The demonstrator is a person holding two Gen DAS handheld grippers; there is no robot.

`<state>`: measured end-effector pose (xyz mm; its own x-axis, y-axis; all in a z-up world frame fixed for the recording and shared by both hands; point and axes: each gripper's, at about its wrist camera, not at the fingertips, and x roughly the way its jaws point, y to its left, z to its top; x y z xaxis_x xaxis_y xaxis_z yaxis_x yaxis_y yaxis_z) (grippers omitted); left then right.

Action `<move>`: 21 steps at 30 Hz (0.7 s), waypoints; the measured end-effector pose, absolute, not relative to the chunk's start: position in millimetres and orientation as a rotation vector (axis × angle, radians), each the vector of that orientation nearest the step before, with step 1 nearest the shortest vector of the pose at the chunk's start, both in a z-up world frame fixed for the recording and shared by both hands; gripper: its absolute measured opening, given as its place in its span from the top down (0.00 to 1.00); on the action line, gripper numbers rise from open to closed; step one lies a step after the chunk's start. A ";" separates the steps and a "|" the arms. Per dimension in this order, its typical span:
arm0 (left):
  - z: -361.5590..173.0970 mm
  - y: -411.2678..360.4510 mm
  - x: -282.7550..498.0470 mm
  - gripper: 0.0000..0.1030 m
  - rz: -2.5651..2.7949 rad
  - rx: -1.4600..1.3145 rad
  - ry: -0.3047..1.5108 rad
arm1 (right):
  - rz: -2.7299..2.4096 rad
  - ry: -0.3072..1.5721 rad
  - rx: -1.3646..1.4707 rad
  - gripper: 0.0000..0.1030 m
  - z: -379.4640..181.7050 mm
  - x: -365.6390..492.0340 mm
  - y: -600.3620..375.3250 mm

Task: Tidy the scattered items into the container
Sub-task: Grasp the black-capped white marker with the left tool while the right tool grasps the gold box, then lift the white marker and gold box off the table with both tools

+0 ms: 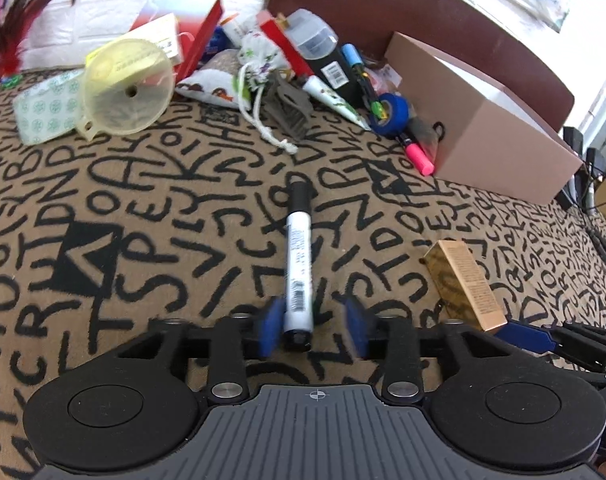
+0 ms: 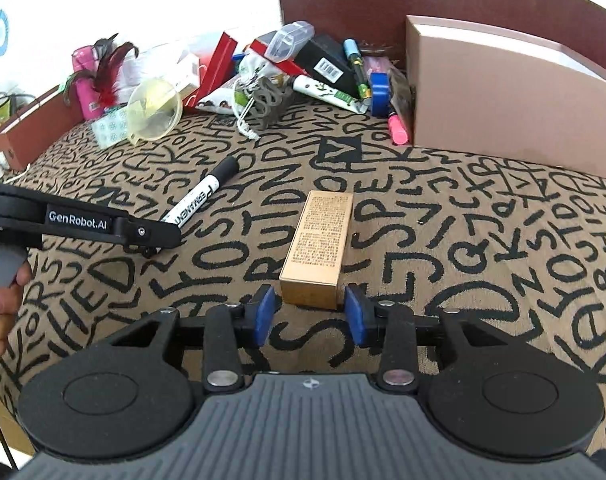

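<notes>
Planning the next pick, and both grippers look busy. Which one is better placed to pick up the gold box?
Right. The right gripper is open with the gold box lying straight ahead between its blue pads, near end at the tips. The left gripper is lined up on the marker instead; the box sits off to its right.

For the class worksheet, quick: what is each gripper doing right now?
Left gripper: open, fingers either side of the marker.
Right gripper: open, fingers flanking the gold box.
</notes>
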<state>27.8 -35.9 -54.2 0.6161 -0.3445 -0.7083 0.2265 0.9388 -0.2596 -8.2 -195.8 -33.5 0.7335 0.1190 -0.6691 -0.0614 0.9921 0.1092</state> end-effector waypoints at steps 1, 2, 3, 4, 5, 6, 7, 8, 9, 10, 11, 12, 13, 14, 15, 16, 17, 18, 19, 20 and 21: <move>-54.4 -38.5 29.9 0.40 -0.327 -0.135 0.847 | 0.094 0.742 0.087 0.56 -33.4 -7.4 -195.8; -54.3 -40.8 32.4 0.40 -0.324 -0.125 0.847 | 0.089 0.743 0.089 0.56 -33.1 -6.1 -195.4; -54.5 -42.5 35.4 0.40 -0.321 -0.120 0.848 | 0.084 0.742 0.086 0.56 -32.4 -4.4 -194.5; -55.0 -43.8 38.7 0.41 -0.319 -0.119 0.851 | 0.080 0.740 0.081 0.56 -31.7 -2.9 -193.8; -55.4 -44.9 41.9 0.44 -0.317 -0.118 0.855 | 0.076 0.736 0.078 0.56 -30.9 -1.4 -193.6; -55.8 -45.9 44.8 0.51 -0.314 -0.114 0.858 | 0.074 0.732 0.078 0.56 -30.2 0.5 -193.6; -56.0 -46.8 47.4 0.55 -0.310 -0.108 0.862 | 0.072 0.733 0.079 0.56 -30.2 2.6 -193.8; -55.9 -47.3 49.3 0.60 -0.305 -0.104 0.865 | 0.068 0.737 0.078 0.56 -30.3 5.0 -194.0; -55.7 -47.2 50.9 0.64 -0.303 -0.106 0.868 | 0.063 0.739 0.076 0.56 -30.3 7.2 -194.0; -55.8 -46.6 52.1 0.71 -0.300 -0.111 0.872 | 0.060 0.739 0.074 0.56 -30.4 9.0 -194.0; -56.3 -46.2 53.0 0.83 -0.297 -0.114 0.875 | 0.059 0.742 0.074 0.56 -30.4 10.9 -193.8; -57.0 -45.8 53.7 0.85 -0.295 -0.117 0.877 | 0.057 0.744 0.072 0.56 -30.3 12.9 -193.2; -57.5 -45.3 54.1 0.85 -0.295 -0.120 0.877 | 0.056 0.745 0.067 0.56 -30.5 15.0 -192.2; -57.7 -45.0 54.2 0.85 -0.294 -0.122 0.876 | 0.055 0.748 0.061 0.56 -30.9 17.1 -191.2; -57.8 -45.1 54.5 0.85 -0.294 -0.122 0.876 | 0.053 0.751 0.056 0.56 -31.5 19.5 -190.4; -57.9 -45.3 54.9 0.85 -0.294 -0.120 0.875 | 0.052 0.753 0.052 0.56 -32.1 21.7 -189.6; -58.1 -44.9 55.3 0.84 -0.295 -0.119 0.875 | 0.050 0.755 0.046 0.56 -32.9 23.6 -188.6; -58.1 -44.8 55.2 0.84 -0.296 -0.120 0.875 | 0.048 0.758 0.038 0.56 -33.8 25.3 -187.5; -58.2 -44.8 55.0 0.84 -0.297 -0.120 0.875 | 0.046 0.761 0.030 0.56 -34.4 26.5 -186.6; -58.1 -45.4 54.6 0.84 -0.295 -0.121 0.875 | 0.045 0.762 0.024 0.56 -34.9 27.2 -185.8; -57.9 -46.1 54.2 0.85 -0.293 -0.121 0.876 | 0.044 0.763 0.020 0.56 -35.5 27.8 -185.1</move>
